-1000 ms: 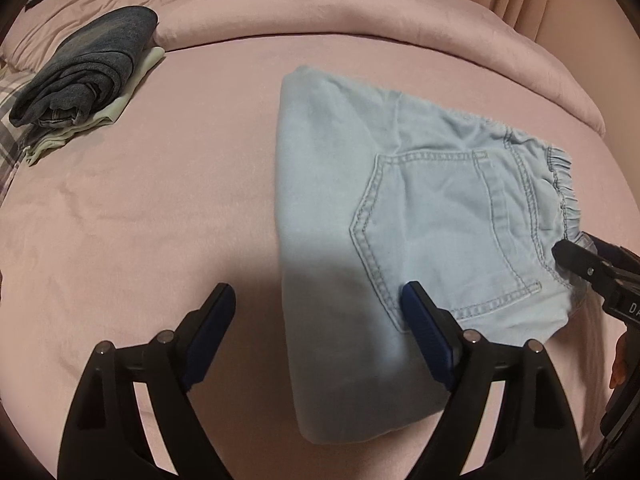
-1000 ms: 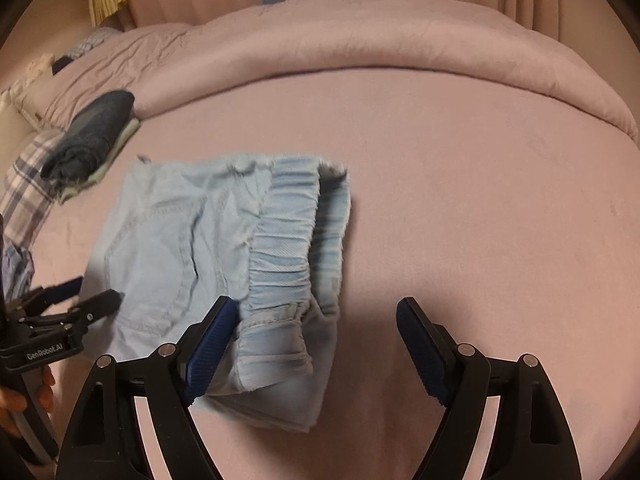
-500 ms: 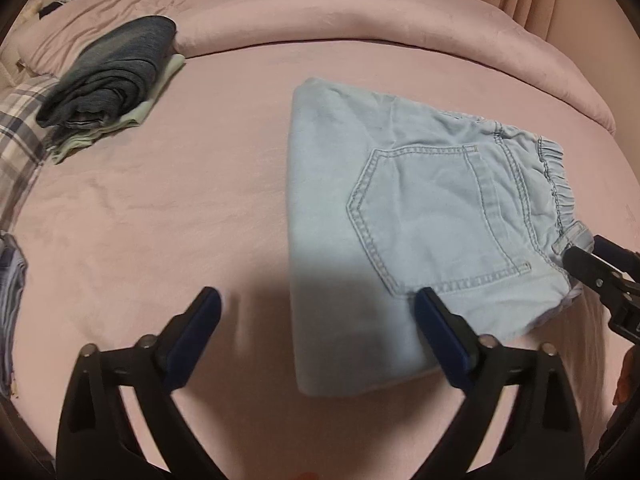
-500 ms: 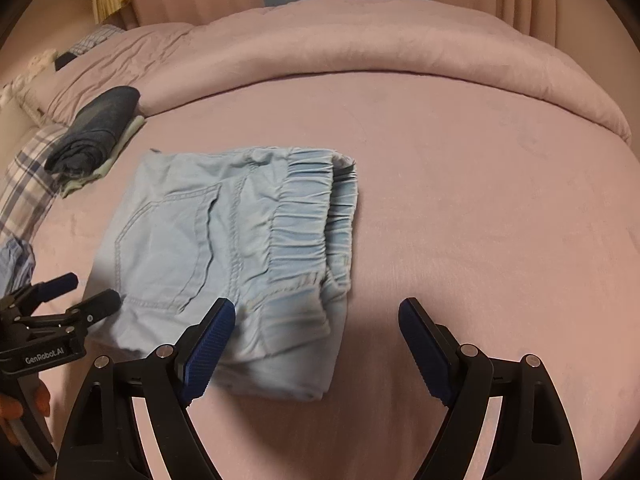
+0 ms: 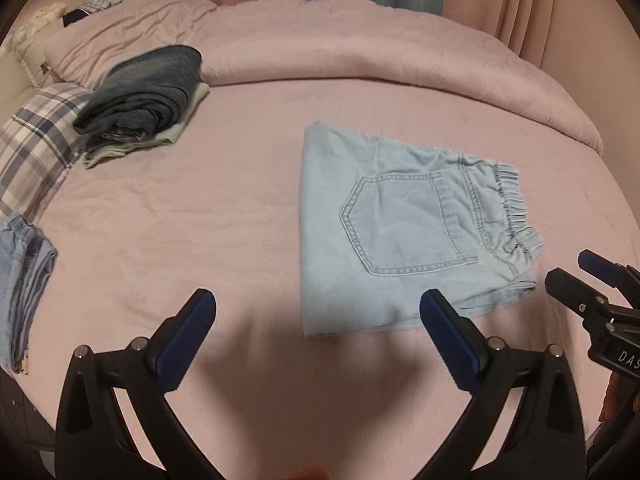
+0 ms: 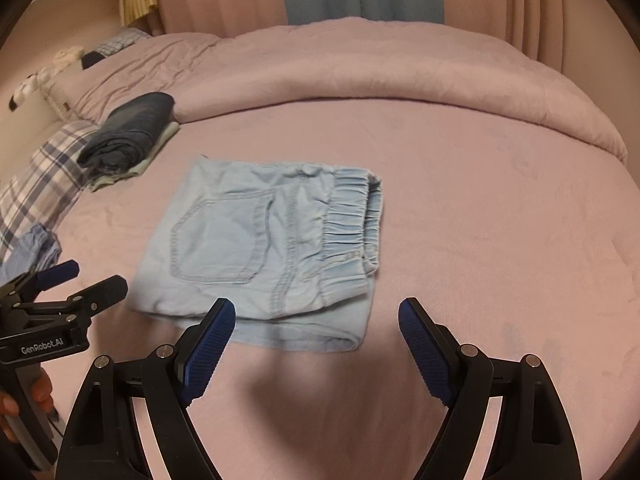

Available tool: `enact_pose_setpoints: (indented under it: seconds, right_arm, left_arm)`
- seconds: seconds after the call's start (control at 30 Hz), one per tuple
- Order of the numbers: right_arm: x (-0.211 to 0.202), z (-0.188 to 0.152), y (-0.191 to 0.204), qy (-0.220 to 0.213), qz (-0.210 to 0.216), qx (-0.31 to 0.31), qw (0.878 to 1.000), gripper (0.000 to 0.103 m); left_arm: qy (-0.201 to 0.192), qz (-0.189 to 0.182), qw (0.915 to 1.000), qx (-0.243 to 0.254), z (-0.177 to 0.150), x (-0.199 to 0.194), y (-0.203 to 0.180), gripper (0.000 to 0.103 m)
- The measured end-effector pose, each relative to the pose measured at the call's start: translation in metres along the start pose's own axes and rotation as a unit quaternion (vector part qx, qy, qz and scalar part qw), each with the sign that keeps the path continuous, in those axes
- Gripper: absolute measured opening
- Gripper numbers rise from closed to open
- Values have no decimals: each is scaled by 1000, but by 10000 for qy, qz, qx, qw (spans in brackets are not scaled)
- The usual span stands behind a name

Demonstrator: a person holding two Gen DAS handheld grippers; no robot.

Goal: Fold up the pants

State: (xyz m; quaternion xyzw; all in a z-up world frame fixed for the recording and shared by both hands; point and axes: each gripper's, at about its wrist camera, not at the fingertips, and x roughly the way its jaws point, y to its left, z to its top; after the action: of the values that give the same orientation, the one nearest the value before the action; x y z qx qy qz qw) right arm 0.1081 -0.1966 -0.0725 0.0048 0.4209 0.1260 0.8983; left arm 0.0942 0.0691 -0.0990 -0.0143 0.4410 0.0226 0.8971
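The light blue pants [image 5: 404, 232] lie folded into a flat rectangle on the pink bed [image 5: 224, 216], back pocket up and elastic waistband to the right. They also show in the right wrist view [image 6: 264, 252]. My left gripper [image 5: 318, 318] is open and empty, held above the bed just in front of the pants' near left corner. My right gripper [image 6: 316, 322] is open and empty, just in front of the pants' near edge. Each gripper shows at the edge of the other's view, the right one [image 5: 576, 270] and the left one [image 6: 92, 282].
A stack of folded dark clothes on a pale green piece [image 5: 140, 100] lies at the back left. A plaid pillow [image 5: 32, 144] and another folded blue garment [image 5: 24, 276] are at the left edge. A rolled pink duvet [image 5: 380, 52] runs along the back.
Both grippers have drawn back and up from the pants, which lay under their fingers before. The waistband end has dropped and settled flat on the bed.
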Motion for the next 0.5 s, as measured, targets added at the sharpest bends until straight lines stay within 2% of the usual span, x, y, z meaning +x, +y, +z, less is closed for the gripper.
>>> enact_pose_setpoints:
  seconds: [0.5]
  right_arm:
    - [-50,-6,29,-206,68,-228,9995,85]
  left_arm:
    - [-364,234,9990,67,-13,-60,-3,102]
